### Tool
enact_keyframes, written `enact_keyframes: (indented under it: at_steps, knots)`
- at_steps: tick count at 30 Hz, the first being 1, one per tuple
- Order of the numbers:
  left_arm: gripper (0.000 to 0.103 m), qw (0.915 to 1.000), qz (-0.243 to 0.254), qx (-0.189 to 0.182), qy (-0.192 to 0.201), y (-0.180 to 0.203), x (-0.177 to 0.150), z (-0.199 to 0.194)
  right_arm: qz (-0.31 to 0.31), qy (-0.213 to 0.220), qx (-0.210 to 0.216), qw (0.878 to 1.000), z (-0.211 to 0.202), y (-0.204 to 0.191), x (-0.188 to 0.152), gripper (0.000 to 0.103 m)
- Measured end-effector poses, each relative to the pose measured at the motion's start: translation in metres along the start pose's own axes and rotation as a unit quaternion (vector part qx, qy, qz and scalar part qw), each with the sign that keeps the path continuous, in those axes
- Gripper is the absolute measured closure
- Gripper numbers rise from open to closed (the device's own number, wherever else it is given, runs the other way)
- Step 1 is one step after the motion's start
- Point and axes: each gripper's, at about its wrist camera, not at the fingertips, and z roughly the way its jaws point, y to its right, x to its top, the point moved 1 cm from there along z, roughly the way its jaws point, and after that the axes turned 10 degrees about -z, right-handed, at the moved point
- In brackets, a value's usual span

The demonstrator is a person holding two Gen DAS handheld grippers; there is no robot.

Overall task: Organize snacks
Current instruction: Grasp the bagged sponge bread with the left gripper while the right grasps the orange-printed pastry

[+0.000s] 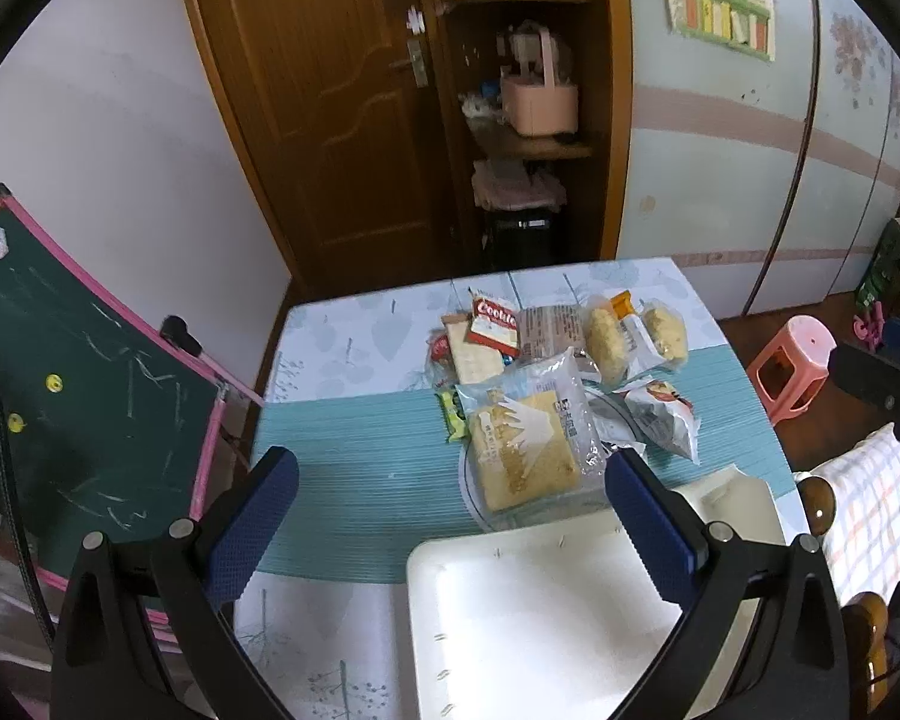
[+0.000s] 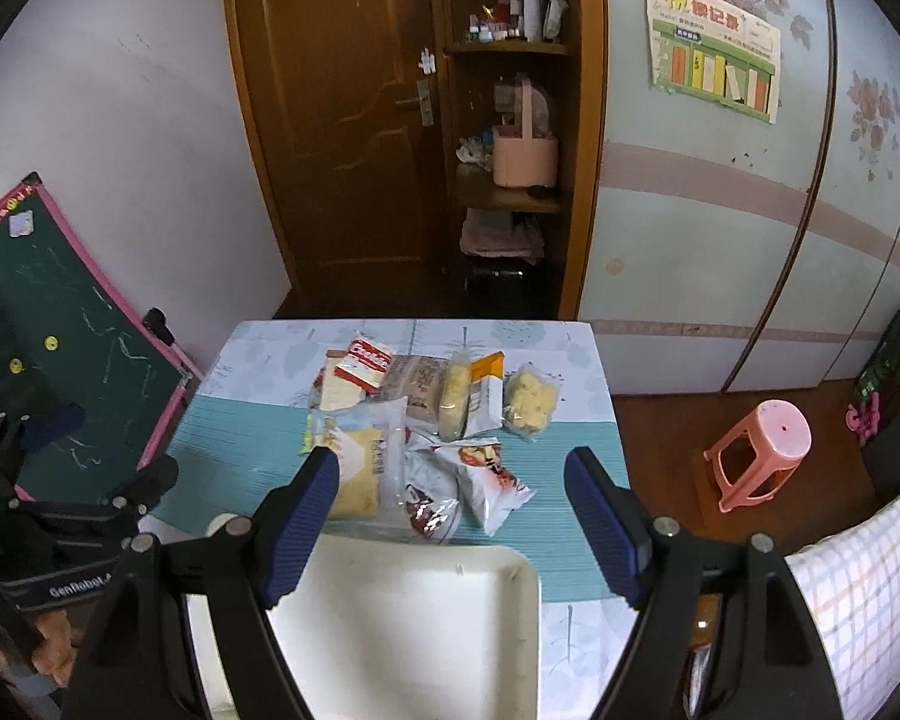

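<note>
white tray (image 2: 402, 618) at table (image 1: 354, 480) edge, bare mat left

1. The table (image 2: 240, 354), centre of both views, wears a pale leaf-print cloth.
2. A teal striped mat (image 2: 222, 456) crosses its middle.
3. A white tray (image 2: 402, 618) sits at the lower edge.
4. A heap of snack packets (image 2: 426, 414) lies mid-table, above the tray.

I am in a lived-in home room: a wooden door (image 2: 342, 120) and cluttered shelves (image 2: 510, 48) at twelve o'clock, a flowered wardrobe (image 2: 720, 210) at two, a child's chalkboard (image 2: 60, 348) at nine, a pink plastic stool (image 2: 762, 450) at three.
</note>
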Motion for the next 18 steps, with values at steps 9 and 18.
enact_keyframes:
  at_steps: [9,18]
  knots:
    - [0.001,0.9866,-0.034,-0.027,-0.157,0.021,-0.002,0.121,0.015,-0.097,0.025,0.995,0.106,0.023,-0.008,0.025]
    - [0.001,0.9652,-0.083,-0.011,-0.248,0.033,-0.019,0.22,0.039,-0.191,0.064,0.979,0.216,0.029,-0.035,0.025]
